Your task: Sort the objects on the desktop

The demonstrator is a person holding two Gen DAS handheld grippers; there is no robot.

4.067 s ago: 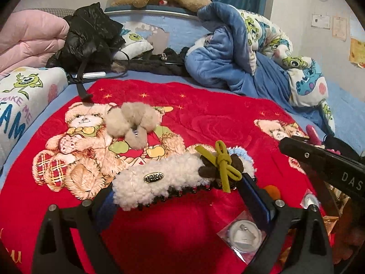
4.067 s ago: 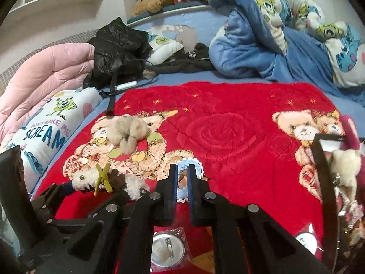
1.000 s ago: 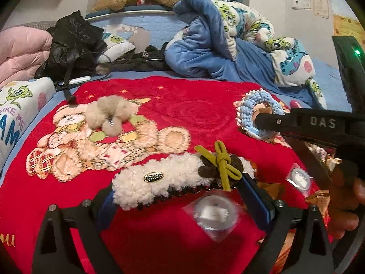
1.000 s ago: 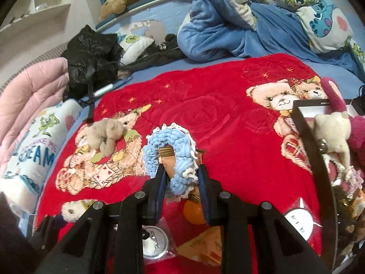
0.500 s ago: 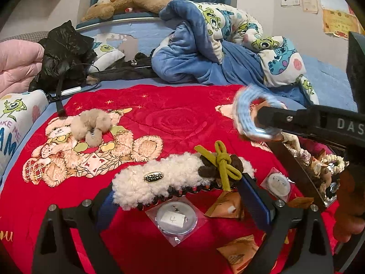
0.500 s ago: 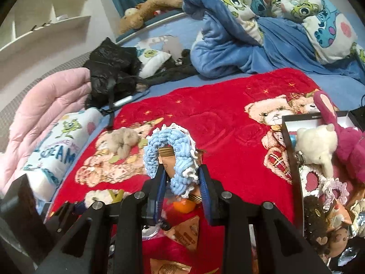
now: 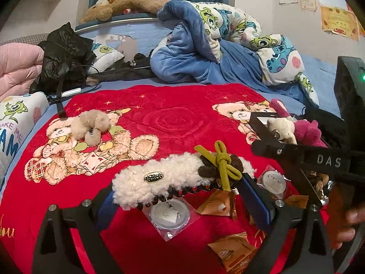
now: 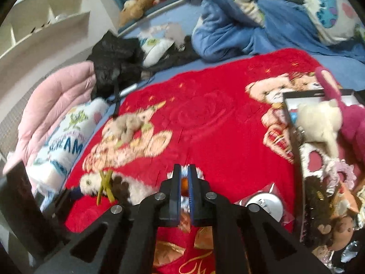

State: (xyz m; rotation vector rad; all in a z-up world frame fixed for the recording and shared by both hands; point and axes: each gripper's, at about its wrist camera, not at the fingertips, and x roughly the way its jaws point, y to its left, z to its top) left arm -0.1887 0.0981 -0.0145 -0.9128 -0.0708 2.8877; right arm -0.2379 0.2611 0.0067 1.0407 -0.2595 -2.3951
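My left gripper (image 7: 182,191) is shut on a fluffy white hair clip (image 7: 159,180) with a brown bear and an olive bow, held lengthwise between the blue pads above the red blanket; the clip also shows in the right wrist view (image 8: 107,186). My right gripper (image 8: 184,182) is shut and empty, low over the blanket; its black body shows in the left wrist view (image 7: 296,155). A black tray (image 8: 294,137) at the right holds a cream plush (image 8: 319,118), a magenta plush (image 8: 351,118) and several small accessories. A beige fluffy clip (image 7: 90,123) lies on the blanket at the left.
Round badges in clear bags (image 7: 170,213) (image 8: 265,204) and orange-gold packets (image 7: 219,203) lie on the red bear blanket (image 7: 173,118) near the front. A blue duvet (image 7: 205,52), a black jacket (image 7: 63,54) and pillows lie behind.
The blue crocheted scrunchie has left my right gripper, whose jaws have closed; that gripper has dropped lower over the blanket. The left gripper still holds the fluffy clip.
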